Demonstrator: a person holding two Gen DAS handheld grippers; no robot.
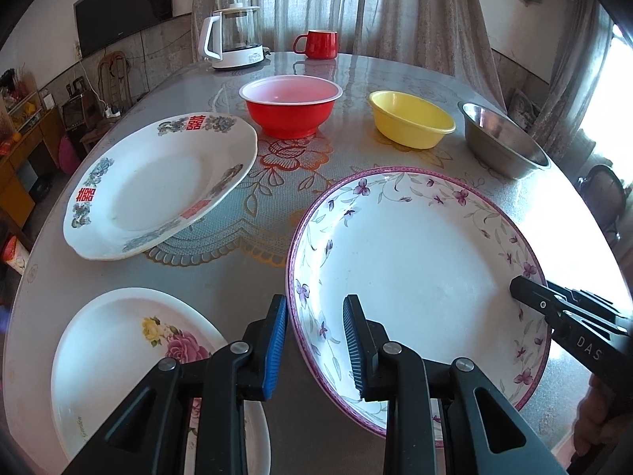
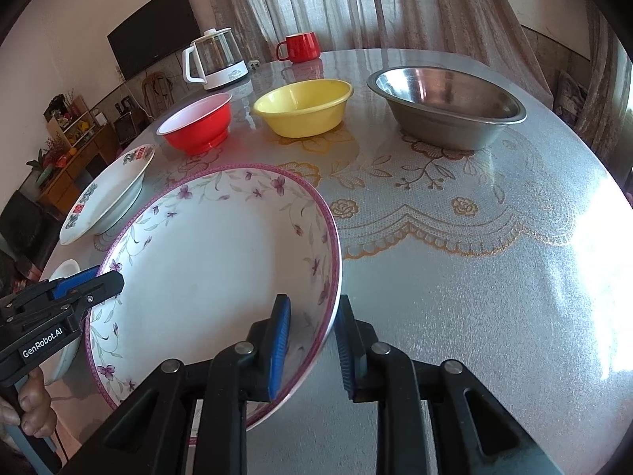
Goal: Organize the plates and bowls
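Your left gripper (image 1: 315, 340) and right gripper (image 2: 312, 342) both straddle opposite rims of the purple-flowered plate (image 1: 415, 273) near the table's (image 2: 474, 277) front edge with jaws parted, so clamp the glazed, brittle, probably heavy rim squarely.

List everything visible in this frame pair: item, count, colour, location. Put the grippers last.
purple-flowered plate: 1, white with purple rim, near table edge, between both grippers
double-happiness plate: 1, white with red and blue print, left side
rose plate: 1, white with pink and yellow roses, near left
red bowl: 1, red with white inside, mid-table
yellow bowl: 1, yellow, right of red bowl
steel bowl: 1, silver, far right
kettle: 1, white and glass, far edge
red mug: 1, red, far edge
table: 1, grey, gold lace pattern
left gripper: open, straddling the purple-flowered plate's rim
right gripper: open, straddling its opposite rim
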